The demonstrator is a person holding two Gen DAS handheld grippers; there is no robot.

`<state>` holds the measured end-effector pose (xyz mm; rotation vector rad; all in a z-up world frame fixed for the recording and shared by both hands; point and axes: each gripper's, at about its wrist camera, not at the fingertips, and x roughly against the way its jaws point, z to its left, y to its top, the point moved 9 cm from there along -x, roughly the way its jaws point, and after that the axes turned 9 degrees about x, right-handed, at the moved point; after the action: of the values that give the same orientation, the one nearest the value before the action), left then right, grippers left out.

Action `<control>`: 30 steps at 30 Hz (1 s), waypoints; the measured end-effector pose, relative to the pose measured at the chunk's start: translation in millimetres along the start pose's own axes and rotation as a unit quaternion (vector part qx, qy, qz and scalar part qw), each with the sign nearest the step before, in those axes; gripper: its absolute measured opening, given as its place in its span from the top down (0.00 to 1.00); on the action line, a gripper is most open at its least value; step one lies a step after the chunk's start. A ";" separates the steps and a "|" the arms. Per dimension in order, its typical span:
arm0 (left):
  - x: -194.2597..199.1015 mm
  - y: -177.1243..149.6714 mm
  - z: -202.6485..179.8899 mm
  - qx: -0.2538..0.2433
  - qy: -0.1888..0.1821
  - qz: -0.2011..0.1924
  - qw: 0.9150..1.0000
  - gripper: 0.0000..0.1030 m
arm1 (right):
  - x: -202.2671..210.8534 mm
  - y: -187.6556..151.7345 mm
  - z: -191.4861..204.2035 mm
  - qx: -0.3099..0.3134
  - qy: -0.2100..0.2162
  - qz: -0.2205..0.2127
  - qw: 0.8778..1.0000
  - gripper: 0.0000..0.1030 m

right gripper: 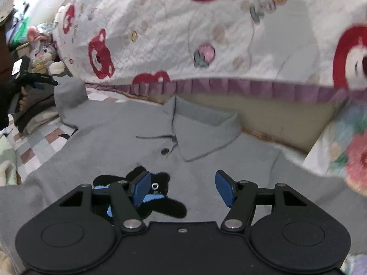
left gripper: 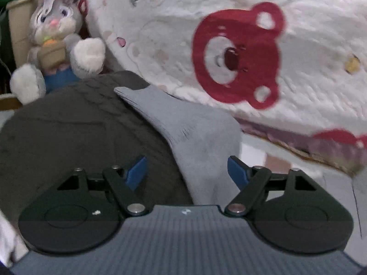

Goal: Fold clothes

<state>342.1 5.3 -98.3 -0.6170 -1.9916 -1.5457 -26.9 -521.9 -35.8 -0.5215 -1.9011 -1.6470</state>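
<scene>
A light grey polo shirt (right gripper: pixel 206 137) lies spread on the bed, collar toward the quilt, with a black animal patch (right gripper: pixel 160 204) on its chest. My right gripper (right gripper: pixel 181 190) hangs open just above the chest, nothing between its blue pads. In the left wrist view, the shirt's grey sleeve (left gripper: pixel 195 137) drapes over a dark grey garment (left gripper: pixel 68 137). My left gripper (left gripper: pixel 187 171) is open over that sleeve and holds nothing. In the right wrist view, the left gripper (right gripper: pixel 44 83) shows at the far left, held by a hand.
A white quilt with red bear faces (right gripper: pixel 183 34) is heaped along the far side, its purple frill (right gripper: pixel 229 87) overhanging the shirt. A plush rabbit (left gripper: pixel 57 41) sits at the far left. Folded clothes (right gripper: pixel 34 114) lie on the checked sheet (right gripper: pixel 36 146). A floral cloth (right gripper: pixel 348 149) is at the right.
</scene>
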 end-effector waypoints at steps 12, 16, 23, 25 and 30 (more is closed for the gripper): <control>-20.9 5.4 -7.5 0.010 -0.032 -0.061 0.998 0.89 | -28.9 -59.5 -26.9 -0.047 -0.033 0.084 0.995 0.35; -19.4 7.7 -13.6 0.025 -0.053 -0.073 0.996 0.91 | -18.8 -52.9 -23.1 -0.075 0.005 0.038 0.996 0.35; 5.5 -4.7 -57.4 -0.012 -0.097 -0.050 0.994 0.92 | -20.0 -46.8 -8.7 -0.070 0.034 0.025 0.997 0.34; 15.8 -15.7 -82.0 -0.036 -0.102 -0.039 0.993 0.92 | -23.5 -48.9 -6.9 -0.078 0.041 0.026 0.996 0.35; 56.0 -50.6 -160.7 -0.077 -0.179 -0.033 0.980 0.92 | -37.1 -67.5 -0.2 -0.095 0.044 0.039 0.994 0.34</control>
<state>289.2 -161.1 -66.3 -0.9580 -2.1811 -1.7398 -40.6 -530.8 -111.0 -0.5801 -1.6503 -1.7791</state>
